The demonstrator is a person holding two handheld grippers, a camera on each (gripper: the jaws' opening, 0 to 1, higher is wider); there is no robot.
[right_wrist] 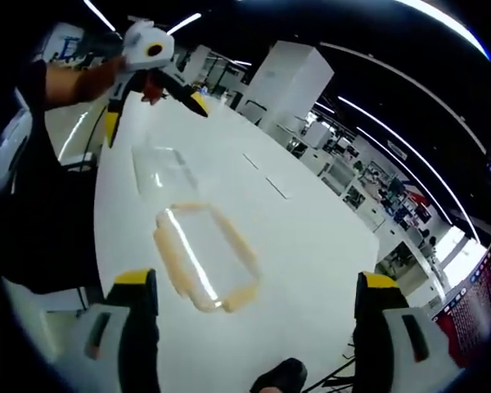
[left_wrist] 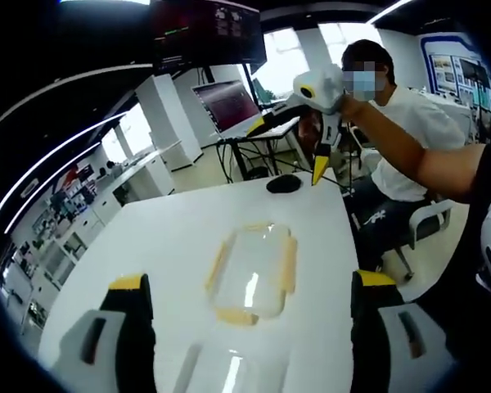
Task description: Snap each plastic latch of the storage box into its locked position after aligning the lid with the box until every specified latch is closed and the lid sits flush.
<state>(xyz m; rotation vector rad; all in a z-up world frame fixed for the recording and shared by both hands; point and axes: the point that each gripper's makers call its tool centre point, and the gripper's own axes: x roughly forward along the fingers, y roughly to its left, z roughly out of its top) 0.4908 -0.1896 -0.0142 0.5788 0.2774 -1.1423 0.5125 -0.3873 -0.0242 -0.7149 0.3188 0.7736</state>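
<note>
Clear rounded-rectangle lid (left_wrist: pixel 251 276) with yellow plastic latches (left_wrist: pixel 289 264)

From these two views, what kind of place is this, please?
Most likely an open-plan office or lab. A long white table stands among rows of white desks, a laptop sits on a stand, and a large screen hangs overhead.

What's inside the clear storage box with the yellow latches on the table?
Nothing visible: through the clear storage box only the white table shows. A second clear piece, likely the lid, lies apart beside it. The glare streak hides a small patch.
</note>
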